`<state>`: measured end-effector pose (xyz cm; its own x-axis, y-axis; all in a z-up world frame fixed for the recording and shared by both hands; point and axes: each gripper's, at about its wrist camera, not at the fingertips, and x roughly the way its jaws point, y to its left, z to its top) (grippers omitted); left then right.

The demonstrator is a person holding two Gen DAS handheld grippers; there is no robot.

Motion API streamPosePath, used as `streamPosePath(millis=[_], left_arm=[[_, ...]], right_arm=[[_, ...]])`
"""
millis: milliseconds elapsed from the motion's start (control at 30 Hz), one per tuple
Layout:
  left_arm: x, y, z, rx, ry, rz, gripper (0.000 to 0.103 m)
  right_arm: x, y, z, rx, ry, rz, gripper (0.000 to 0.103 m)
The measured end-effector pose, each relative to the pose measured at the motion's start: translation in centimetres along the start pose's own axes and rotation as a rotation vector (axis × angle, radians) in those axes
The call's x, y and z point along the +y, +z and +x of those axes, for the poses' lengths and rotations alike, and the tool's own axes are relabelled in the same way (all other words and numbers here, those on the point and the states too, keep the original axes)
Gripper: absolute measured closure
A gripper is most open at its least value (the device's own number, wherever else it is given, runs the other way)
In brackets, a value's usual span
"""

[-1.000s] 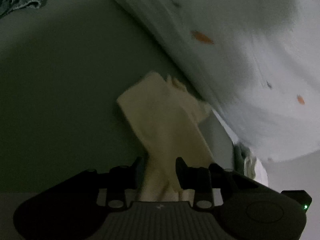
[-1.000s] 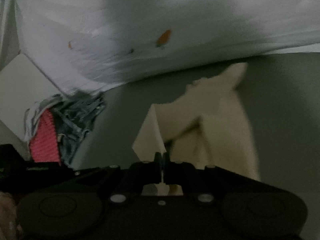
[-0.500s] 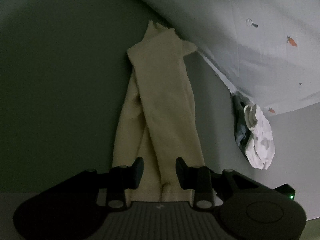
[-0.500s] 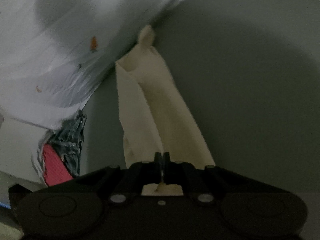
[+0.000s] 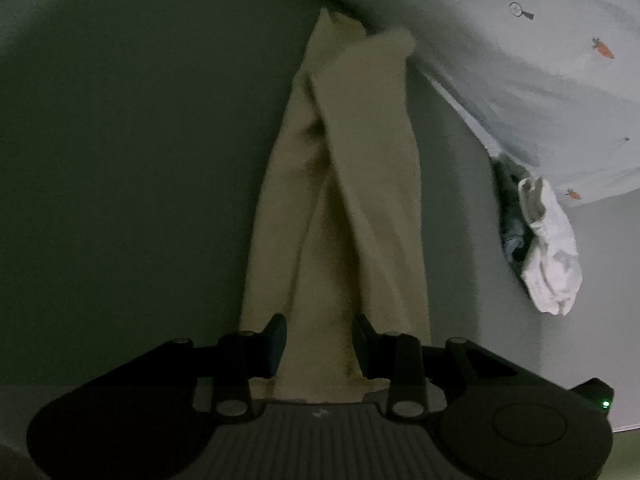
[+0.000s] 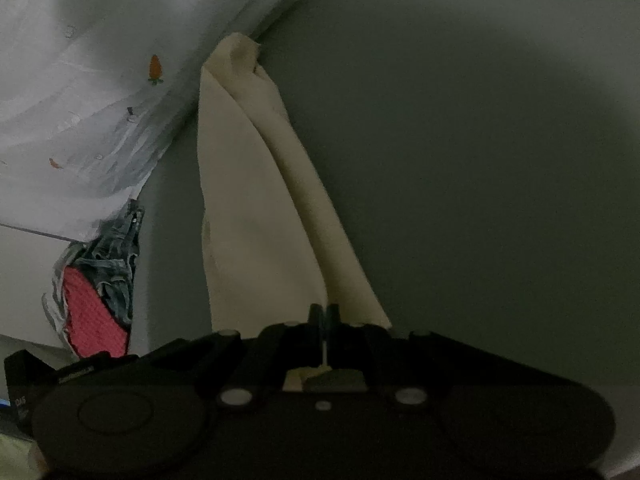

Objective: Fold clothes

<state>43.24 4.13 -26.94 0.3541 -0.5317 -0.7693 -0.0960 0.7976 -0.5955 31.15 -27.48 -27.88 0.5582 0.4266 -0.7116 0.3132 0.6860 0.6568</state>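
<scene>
A long cream garment (image 5: 360,184) lies stretched away from me over a dull grey-green surface (image 5: 140,160), doubled into two overlapping strips. Its near end is bunched between the fingers of my left gripper (image 5: 320,340), which is shut on that thick wad. In the right wrist view the same cream garment (image 6: 256,216) runs from a white sheet down to my right gripper (image 6: 323,314). That gripper is shut on a thin edge of the cloth. The garment's far tip touches the sheet's border.
A white sheet with small carrot prints (image 5: 540,60) (image 6: 80,100) covers the far side. A heap of clothes lies at its corner: a white piece over denim (image 5: 552,248), seen from the right wrist as pink knit and denim (image 6: 96,312).
The cream garment, crumpled and hanging a second ago, is now drawn out long and flat on the surface. Both grippers came down and back with it, and the right one rolled.
</scene>
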Motion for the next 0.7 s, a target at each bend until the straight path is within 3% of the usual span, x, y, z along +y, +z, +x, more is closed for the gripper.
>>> streamPosePath(millis=[333,400,500,567,700], left_arm=[[1.4,-1.9,-1.2,-0.014,0.090,0.029,0.056],[1.4,-2.0,-1.5,-0.022,0.107,0.036,0.043],[1.3,-2.2,-1.8,-0.036,0.111,0.064,0.038],[1.3,-2.4,-1.7,-0.031,0.111,0.068,0.034],[1.4,-2.7,-1.1,-0.002,0.110,0.061,0.034]], right_arm=[[-0.4,-1.0,0.1,0.033,-0.034,-0.018,0.100],[-0.3,-1.0,-0.4,0.016,-0.047,-0.048,0.097],[0.1,-0.5,-1.1,-0.029,-0.048,-0.109,0.084],[-0.1,-0.1,-1.3,-0.038,-0.033,-0.111,0.070],[-0.1,0.3,-0.9,-0.017,-0.024,-0.126,0.064]])
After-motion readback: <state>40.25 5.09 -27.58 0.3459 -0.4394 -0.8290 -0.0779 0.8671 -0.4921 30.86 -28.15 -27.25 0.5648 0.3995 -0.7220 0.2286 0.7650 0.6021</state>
